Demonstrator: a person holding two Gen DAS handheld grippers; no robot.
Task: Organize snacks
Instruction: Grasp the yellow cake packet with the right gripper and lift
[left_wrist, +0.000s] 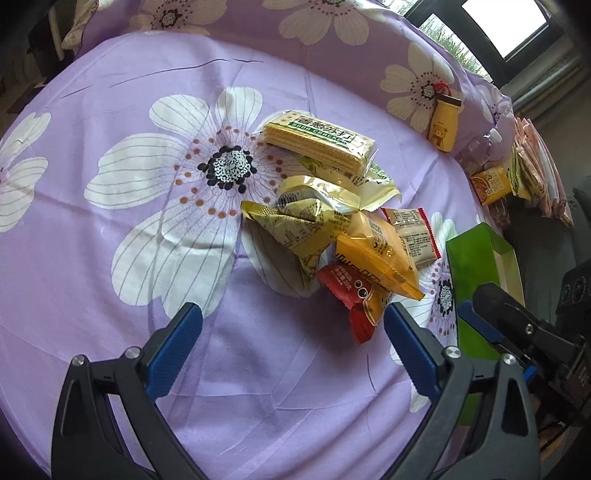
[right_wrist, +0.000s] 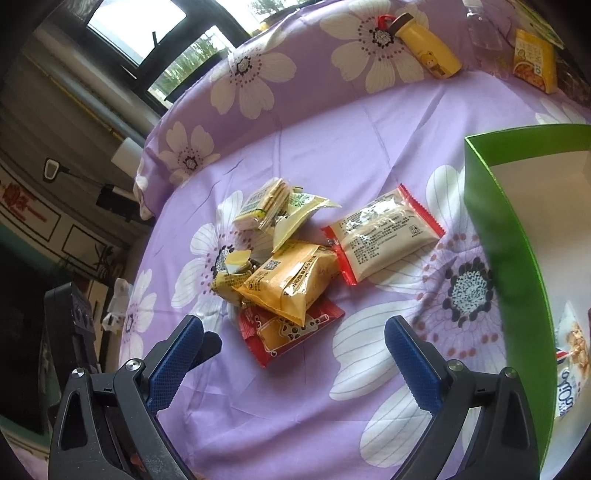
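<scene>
the surface is a bed covered by a purple flowered sheet (left_wrist: 110, 258). the snack pile (left_wrist: 332, 221) lies on the sheet near the centre of both views.

pile contents, left wrist view:
- soda cracker pack (left_wrist: 317, 142) at the 12 o'clock end of the pile, resting partly on a pale green-yellow wrapper.
- olive-yellow crumpled packet (left_wrist: 295, 225) at the pile centre.
- orange packet (left_wrist: 376, 254) overlapping a red packet (left_wrist: 351, 302) at the 6 o'clock end.
- white packet with red edges (left_wrist: 412, 232) at 3 o'clock, touching the orange packet.

the green box (right_wrist: 502, 229) stands open at 3 o'clock of the pile, apart from it, with a white interior. one snack packet (right_wrist: 570, 365) lies inside, at the lower right of the right wrist view.

left gripper (left_wrist: 293, 325): released, jaws wide apart, nothing between the pads. the red packet lies just beyond its right finger; contact cannot be determined.

right gripper (right_wrist: 293, 336): released, jaws wide apart, nothing grasped. the red packet lies just beyond the gap between its fingers. this gripper also appears at the right edge of the left wrist view, in front of the green box.

background, 12 to 2 o'clock: a yellow bear bottle (right_wrist: 428, 51) leans on a flowered pillow (right_wrist: 295, 55); a small yellow carton (right_wrist: 535, 61) stands further right.
</scene>
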